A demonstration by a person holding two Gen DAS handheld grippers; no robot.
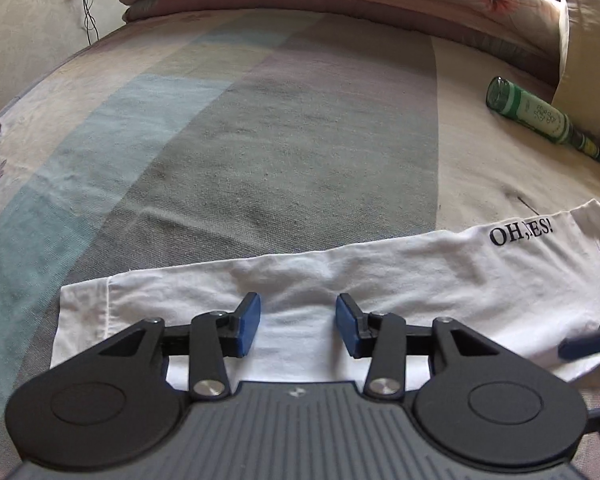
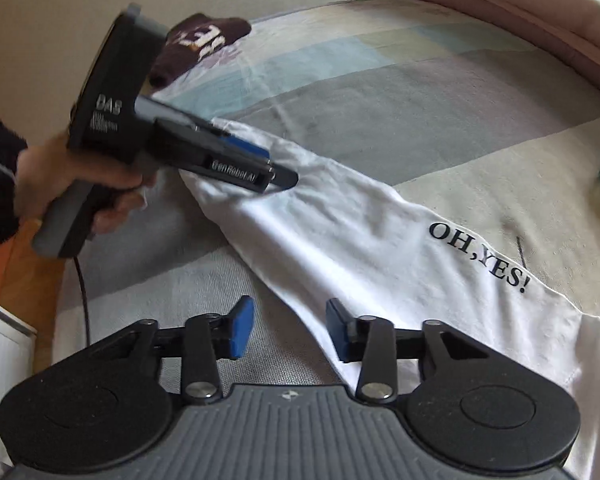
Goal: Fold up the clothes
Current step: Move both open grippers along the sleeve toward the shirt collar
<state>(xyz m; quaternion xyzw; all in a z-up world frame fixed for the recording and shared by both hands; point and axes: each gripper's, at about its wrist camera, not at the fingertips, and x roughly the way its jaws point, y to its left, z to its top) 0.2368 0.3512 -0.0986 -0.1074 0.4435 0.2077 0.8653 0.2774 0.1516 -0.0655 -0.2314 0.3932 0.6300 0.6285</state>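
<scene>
Woven patchwork bedspread [image 1: 284, 128], rumpled white shirt [image 1: 380, 276].

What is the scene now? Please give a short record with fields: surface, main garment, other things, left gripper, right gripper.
surface: bed with a patchwork cover
main garment: white shirt, folded into a long strip, printed "OH,YES!"
other things: green bottle lying by a pillow; dark red garment at the far corner
left gripper: open over the shirt, nothing between the pads
right gripper: open at the shirt's near edge, not gripping
</scene>
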